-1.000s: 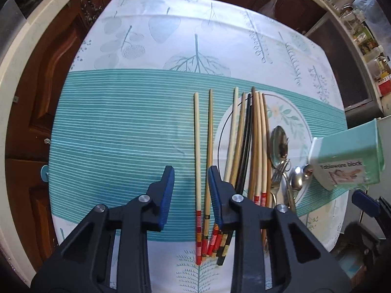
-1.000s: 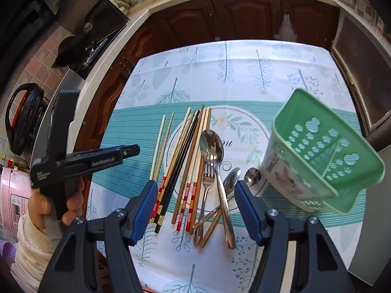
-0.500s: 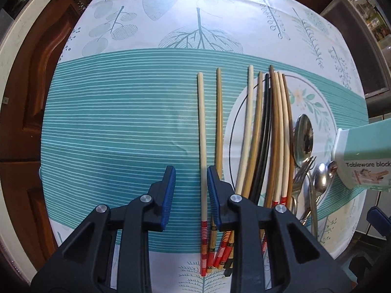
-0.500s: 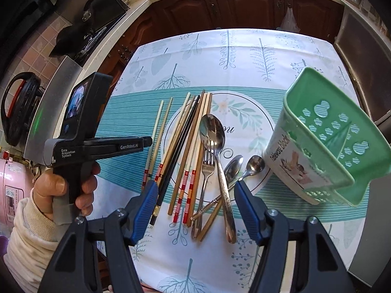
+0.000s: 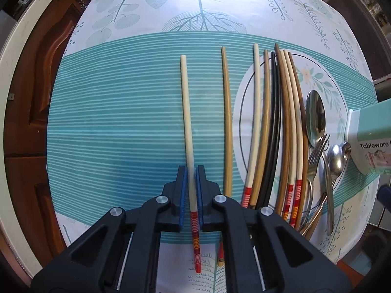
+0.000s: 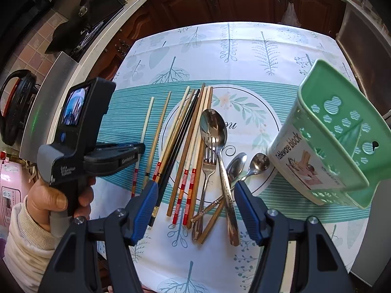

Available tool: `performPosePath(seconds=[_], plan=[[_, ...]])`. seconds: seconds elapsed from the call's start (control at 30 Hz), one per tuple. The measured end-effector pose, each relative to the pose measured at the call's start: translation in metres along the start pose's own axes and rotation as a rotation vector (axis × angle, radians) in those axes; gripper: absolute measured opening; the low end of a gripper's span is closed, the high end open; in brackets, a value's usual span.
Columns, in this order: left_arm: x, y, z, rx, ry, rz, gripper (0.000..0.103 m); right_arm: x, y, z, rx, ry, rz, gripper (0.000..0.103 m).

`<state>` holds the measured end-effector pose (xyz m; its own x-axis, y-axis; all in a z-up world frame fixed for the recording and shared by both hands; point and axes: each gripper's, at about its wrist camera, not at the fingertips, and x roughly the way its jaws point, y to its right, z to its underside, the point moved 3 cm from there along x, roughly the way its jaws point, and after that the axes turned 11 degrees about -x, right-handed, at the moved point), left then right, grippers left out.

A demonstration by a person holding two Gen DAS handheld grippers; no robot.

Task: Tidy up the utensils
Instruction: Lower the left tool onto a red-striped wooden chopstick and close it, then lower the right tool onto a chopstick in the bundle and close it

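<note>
My left gripper [image 5: 191, 174] is shut on a pale chopstick [image 5: 187, 112] with a red-striped end, the leftmost one on the tablecloth; in the right wrist view the left gripper [image 6: 136, 150] sits over that chopstick [image 6: 146, 122]. A tan chopstick [image 5: 227, 122] lies just to its right. Several more chopsticks [image 5: 276, 127] lie bunched over the printed circle. A large spoon [image 6: 213, 127], a fork [image 6: 207, 166] and two small spoons [image 6: 259, 162] lie beside them. My right gripper [image 6: 195, 197] is open and empty above the utensil handles.
A green perforated utensil holder [image 6: 339, 131] labelled "Tableware block" lies tilted at the right of the table. The tablecloth [image 5: 117, 122] covers a table with dark wood cabinets behind. A kettle [image 6: 14, 107] and a pink appliance [image 6: 9, 190] stand at the left.
My left gripper moved down and forward over the leftmost chopstick and closed on it. The right gripper held about still, open.
</note>
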<state>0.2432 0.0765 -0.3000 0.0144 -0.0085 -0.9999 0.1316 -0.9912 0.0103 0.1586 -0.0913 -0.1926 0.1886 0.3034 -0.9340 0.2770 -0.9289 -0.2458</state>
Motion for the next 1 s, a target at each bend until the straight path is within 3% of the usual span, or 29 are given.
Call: performPosePath(seconds=[0.13,0.47,0.67,0.77,1.0], plan=[[0.004,-0.022,0.013,-0.009,0.004,0.034,0.004,0.006,-0.001,-0.005,0.013,-0.011,-0.022,0.064],[0.018,-0.051,0.033,-0.089,-0.039,0.105,0.004,0.053,-0.027,-0.041,0.046,-0.087,-0.131,0.030],[0.035,-0.057,0.036,-0.093,-0.068,0.118,0.004,0.096,-0.035,-0.069,0.101,-0.177,-0.145,0.029],[0.031,-0.061,0.047,-0.079,-0.070,0.101,0.004,0.111,-0.039,-0.070,0.118,-0.213,-0.138,0.020],[0.037,-0.052,0.058,-0.067,-0.070,0.081,0.004,0.125,-0.036,-0.064,0.161,-0.249,-0.115,0.020]])
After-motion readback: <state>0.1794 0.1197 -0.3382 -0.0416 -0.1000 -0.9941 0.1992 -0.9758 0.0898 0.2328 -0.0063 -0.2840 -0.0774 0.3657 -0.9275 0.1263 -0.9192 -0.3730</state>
